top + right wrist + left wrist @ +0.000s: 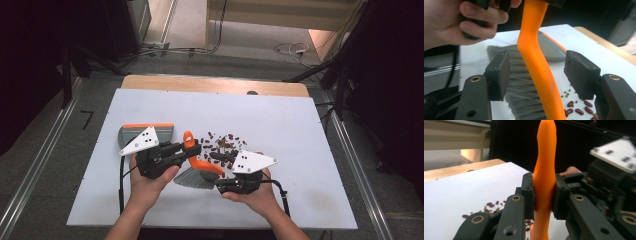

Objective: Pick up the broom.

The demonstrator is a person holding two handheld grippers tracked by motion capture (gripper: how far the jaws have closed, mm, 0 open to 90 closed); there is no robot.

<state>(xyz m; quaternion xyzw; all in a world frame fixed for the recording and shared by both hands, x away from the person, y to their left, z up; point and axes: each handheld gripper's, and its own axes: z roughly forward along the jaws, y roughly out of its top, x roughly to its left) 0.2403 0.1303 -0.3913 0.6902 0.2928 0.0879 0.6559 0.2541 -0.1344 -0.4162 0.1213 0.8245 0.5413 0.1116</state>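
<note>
A hand brush with an orange handle (189, 140) and grey bristles (196, 177) is held up over the white board. My left gripper (192, 149) is shut on the handle (545, 170), its pads pressing both sides. My right gripper (214, 164) stands open around the lower handle (536, 65). Its pads (499, 75) are clear of the handle on both sides, and the bristles (521, 97) lie behind. Red beans (225, 142) are scattered just beyond both grippers. A grey dustpan (145, 131) with an orange edge lies to the left.
The white board (280, 115) lies on a wooden table whose far edge (215, 82) shows behind it. Metal rails run along both sides. Small green seeds lie among the beans (576, 103). The hand (461, 20) holding the left gripper is close above my right jaws.
</note>
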